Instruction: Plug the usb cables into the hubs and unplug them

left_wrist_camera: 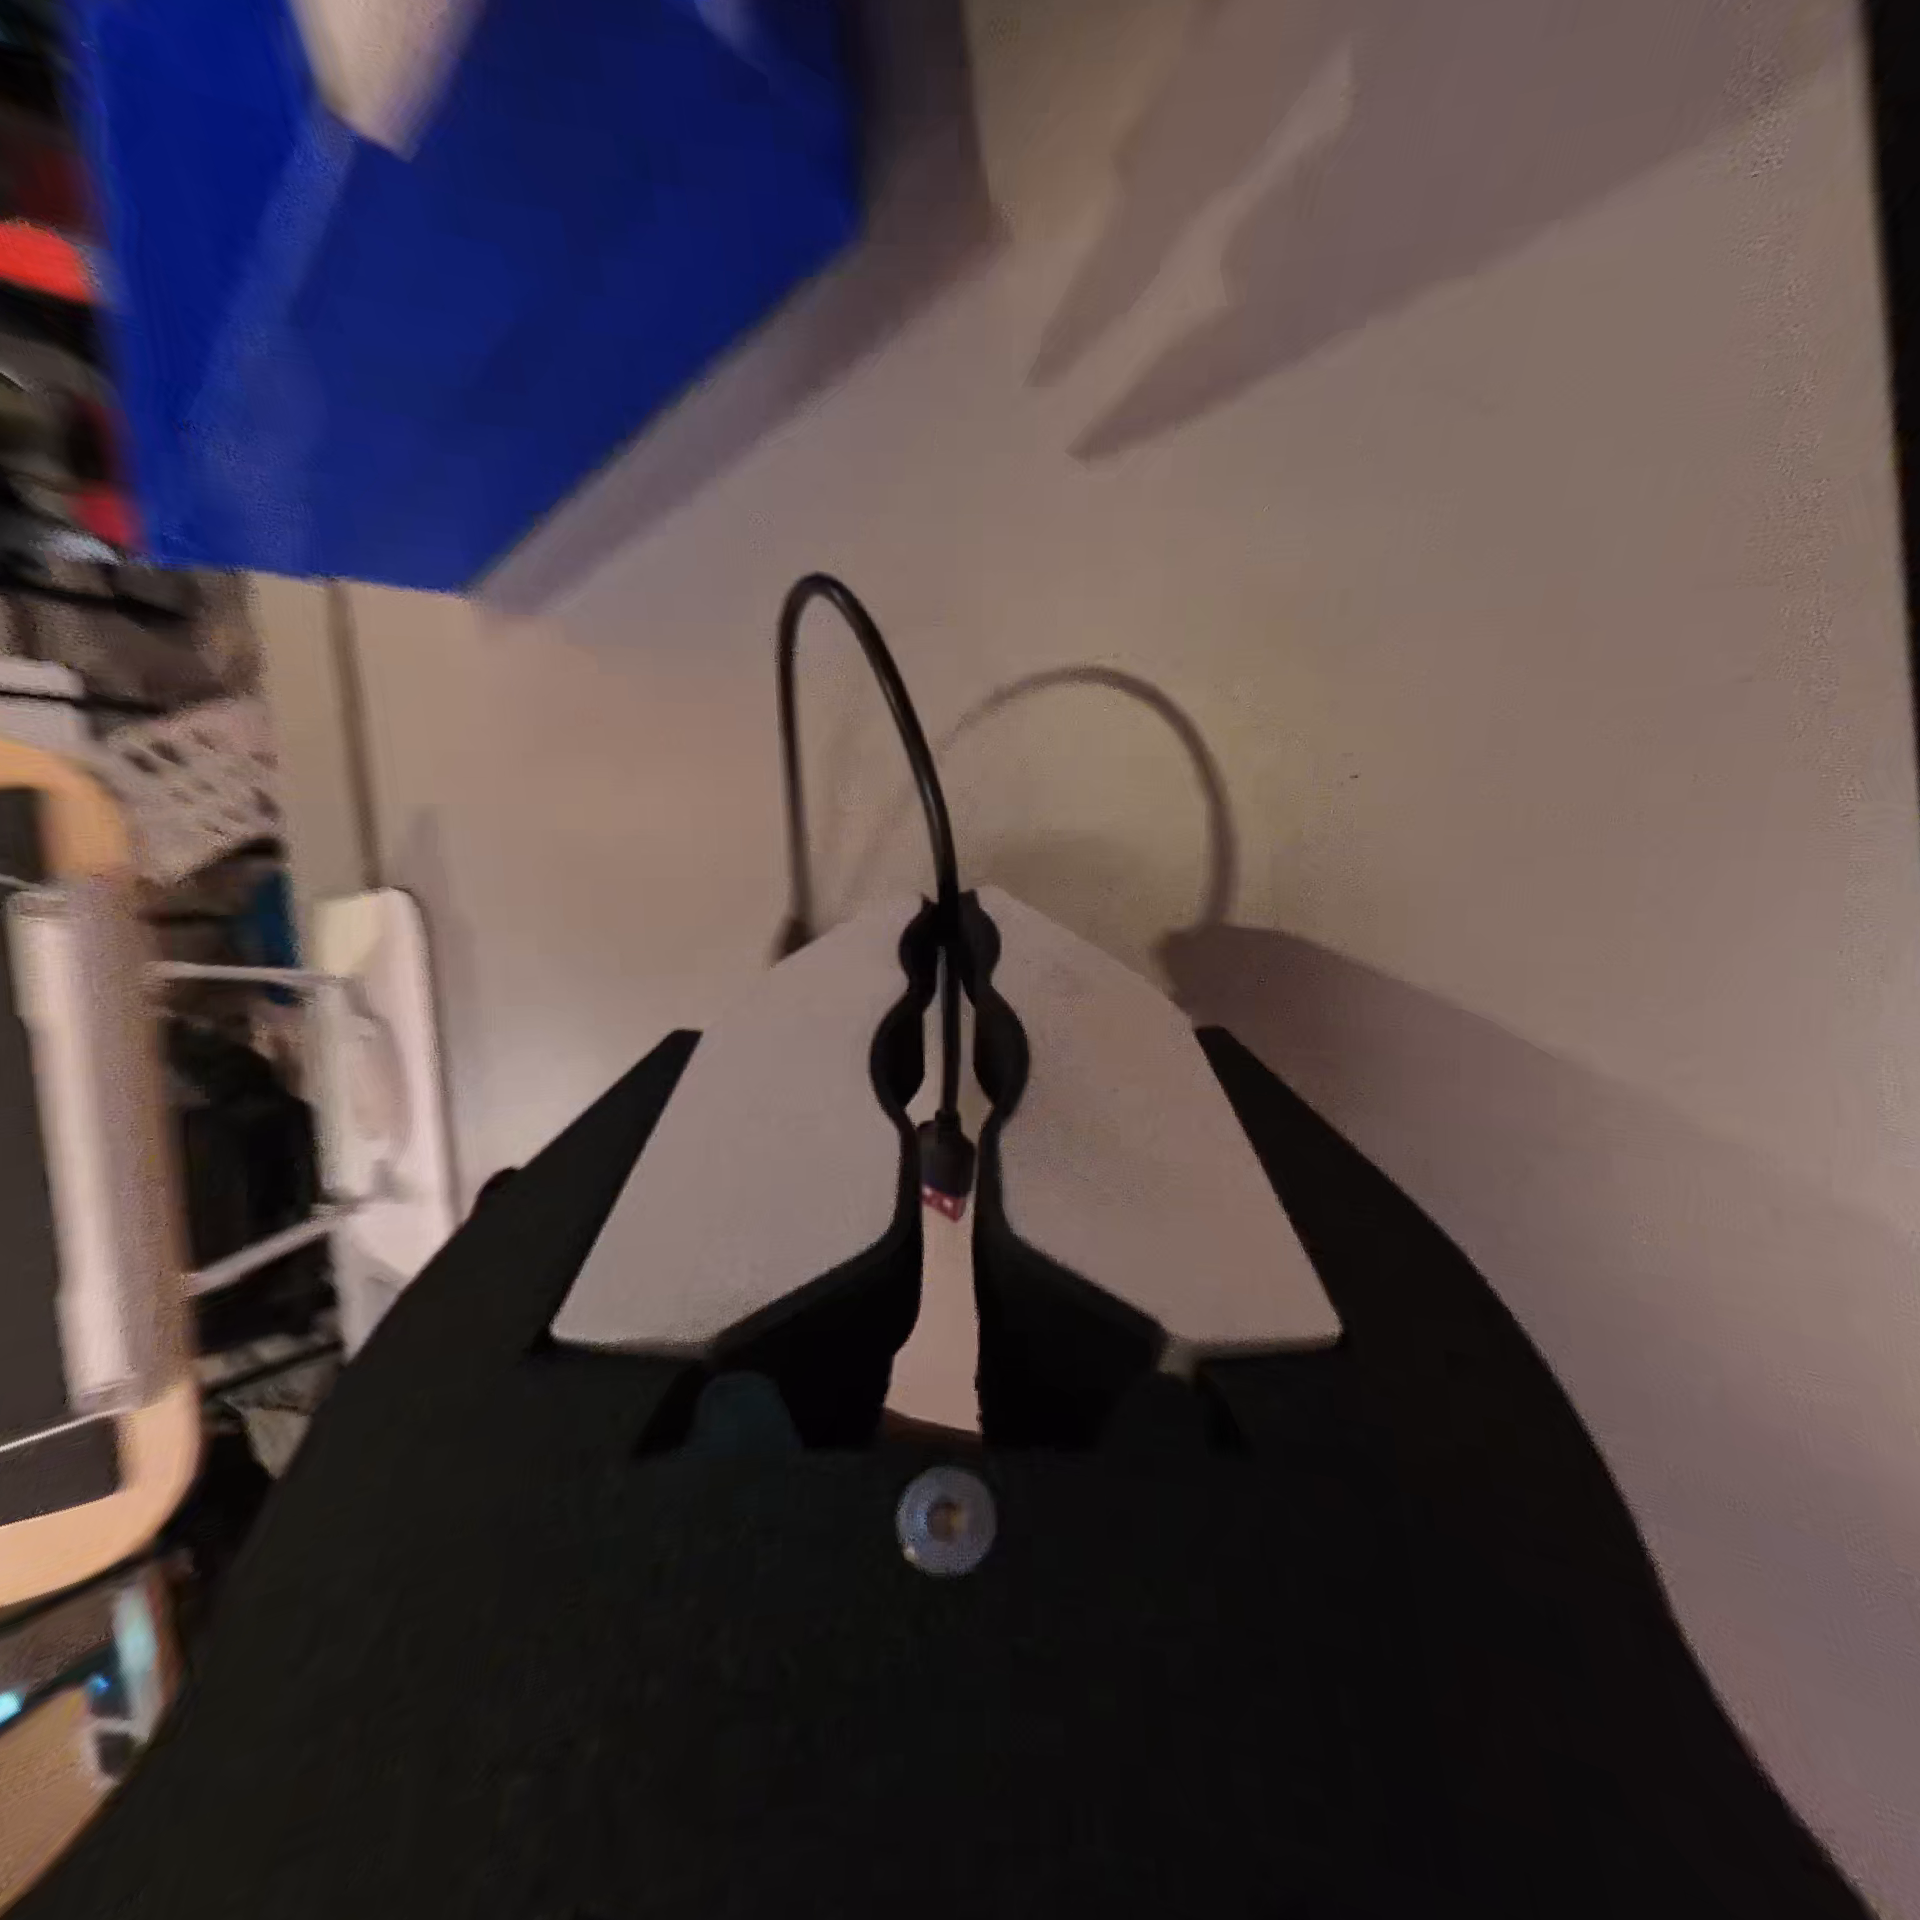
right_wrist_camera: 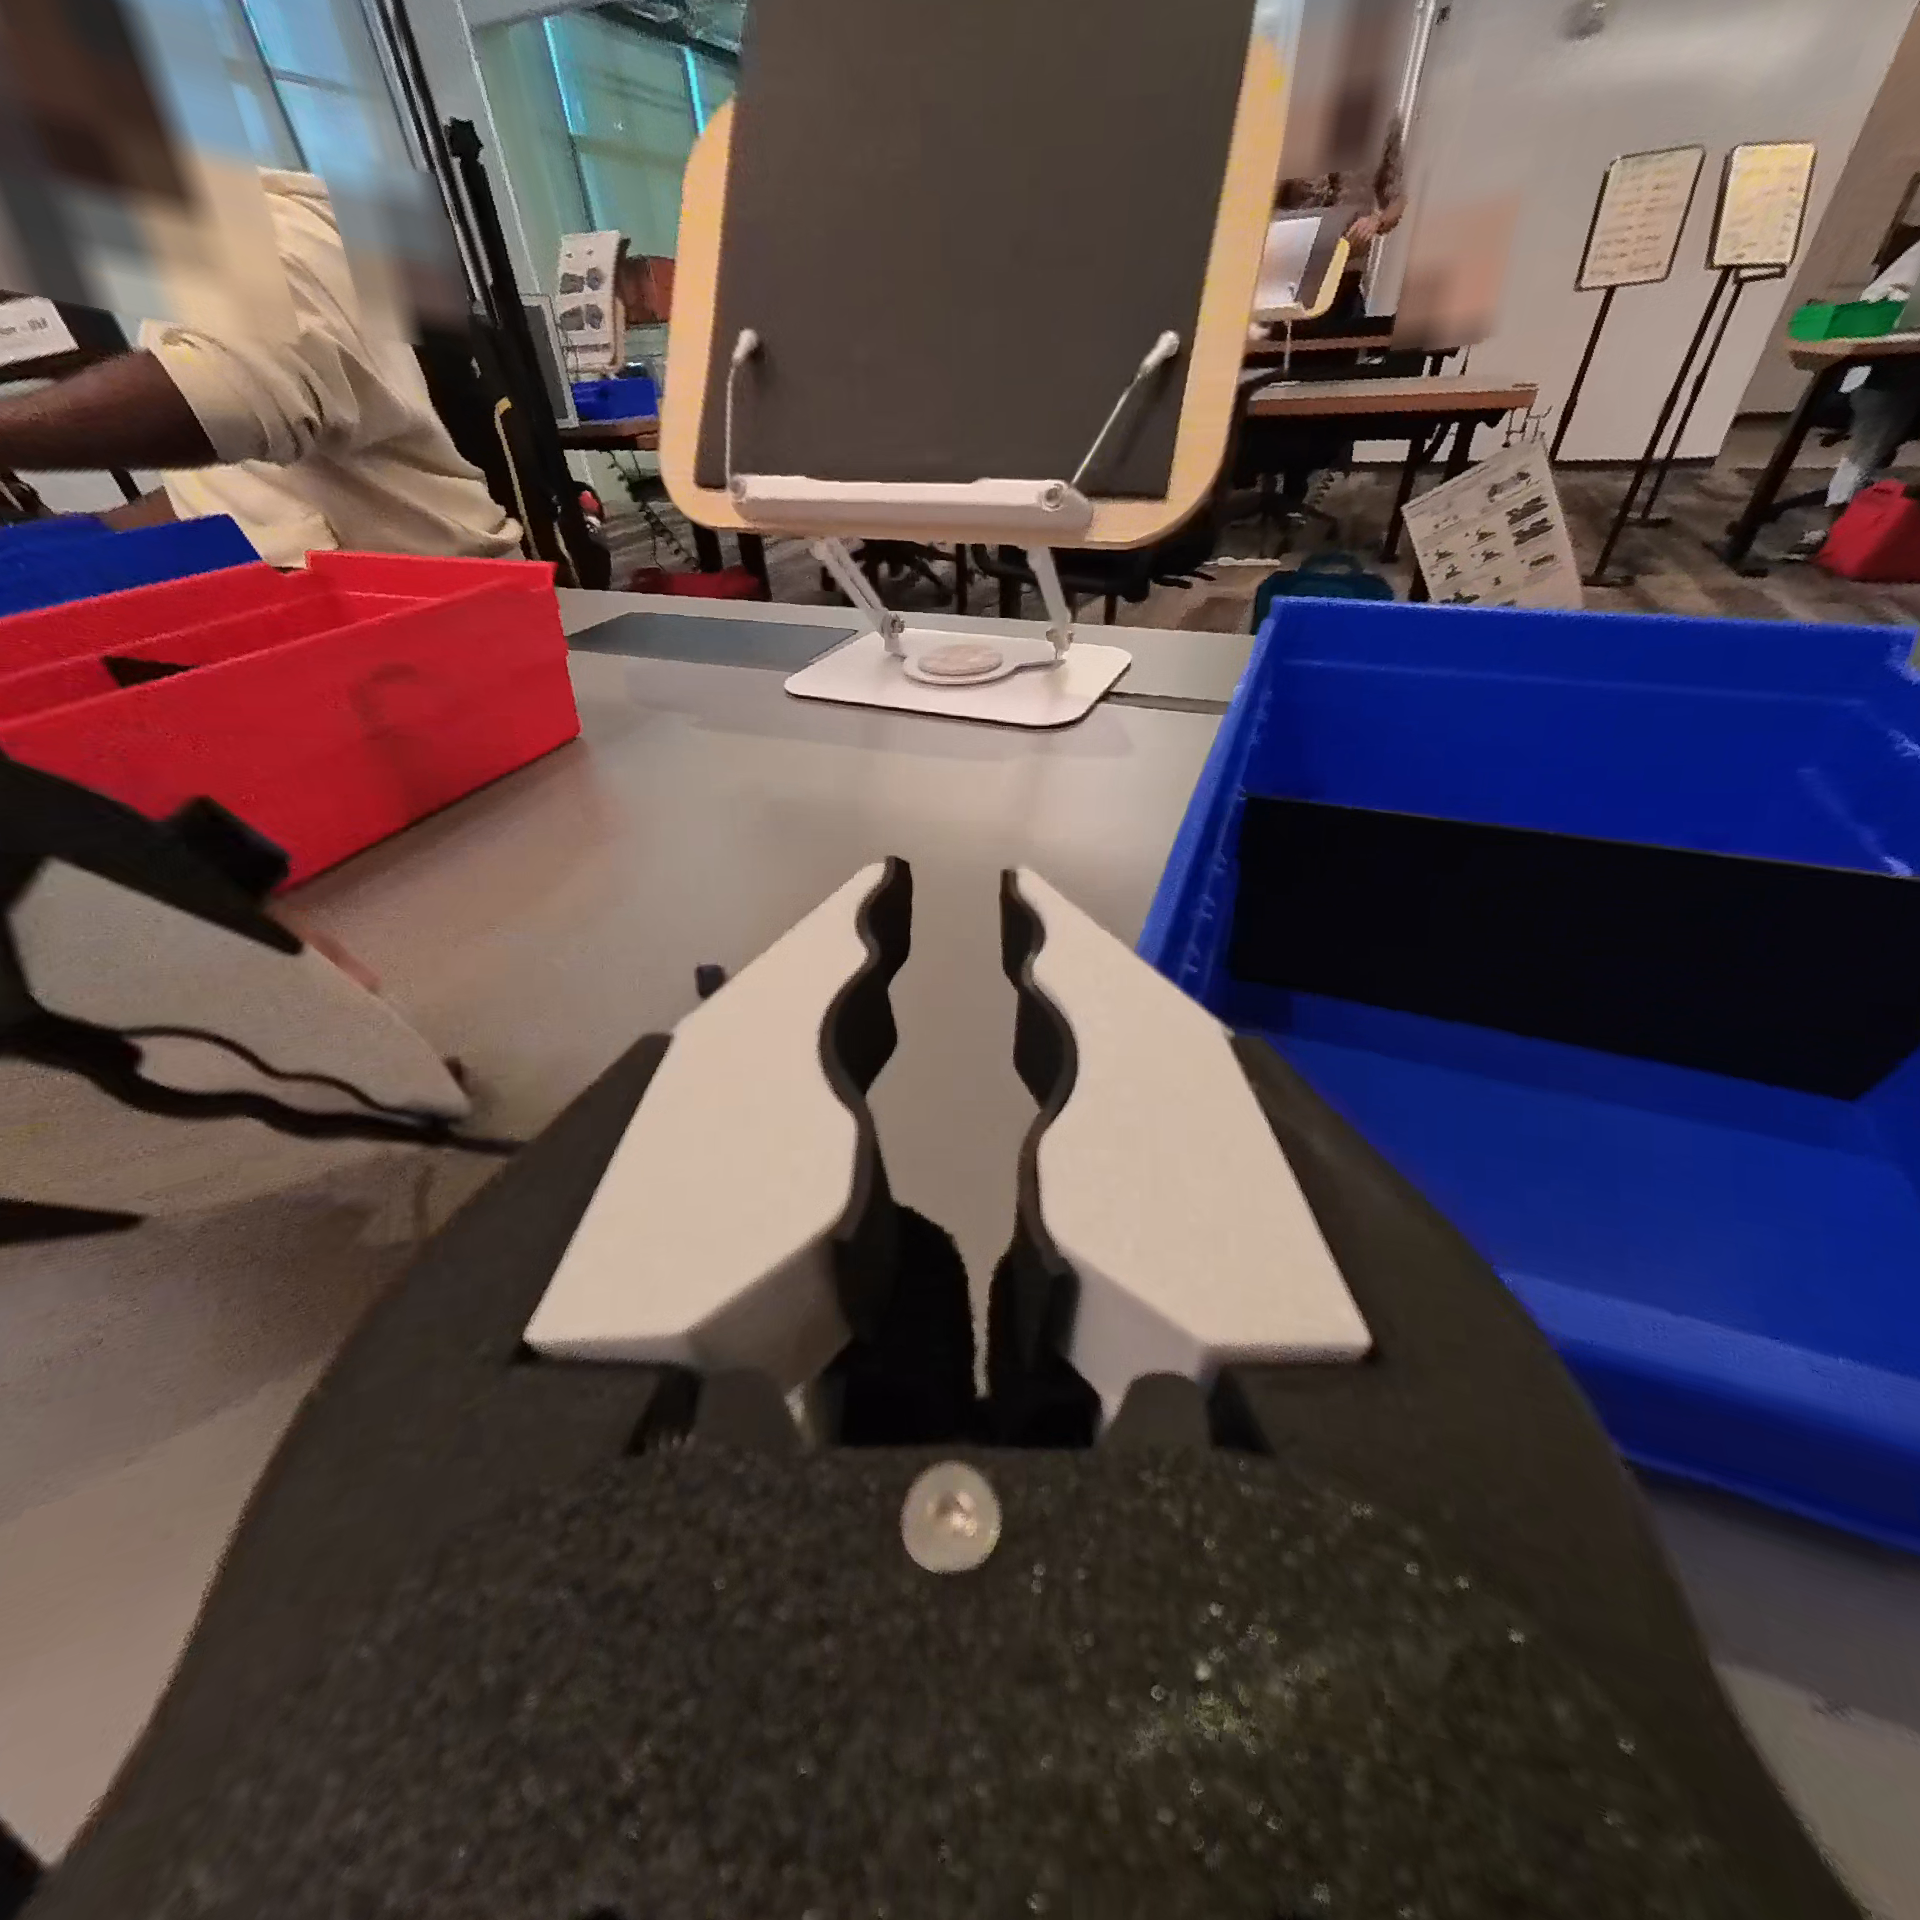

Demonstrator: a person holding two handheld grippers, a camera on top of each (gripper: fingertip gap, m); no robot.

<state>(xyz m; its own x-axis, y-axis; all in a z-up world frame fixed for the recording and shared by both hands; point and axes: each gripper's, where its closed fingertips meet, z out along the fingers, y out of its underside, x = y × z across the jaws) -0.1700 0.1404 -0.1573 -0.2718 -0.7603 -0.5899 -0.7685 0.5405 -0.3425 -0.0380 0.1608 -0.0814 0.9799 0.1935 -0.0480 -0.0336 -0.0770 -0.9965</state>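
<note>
- A thin black usb cable (left_wrist_camera: 940, 1049) is clamped lengthwise in the left gripper (left_wrist_camera: 943, 914), plug end toward the camera, above the grey table (left_wrist_camera: 1455, 727).
- The right gripper (right_wrist_camera: 954, 883) is held slightly parted (nothing between its fingers) beside a blue plastic bin (right_wrist_camera: 1621, 1195).

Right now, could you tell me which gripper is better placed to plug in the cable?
Left. The left gripper is shut on the black USB cable; the right gripper is open and empty.
</note>
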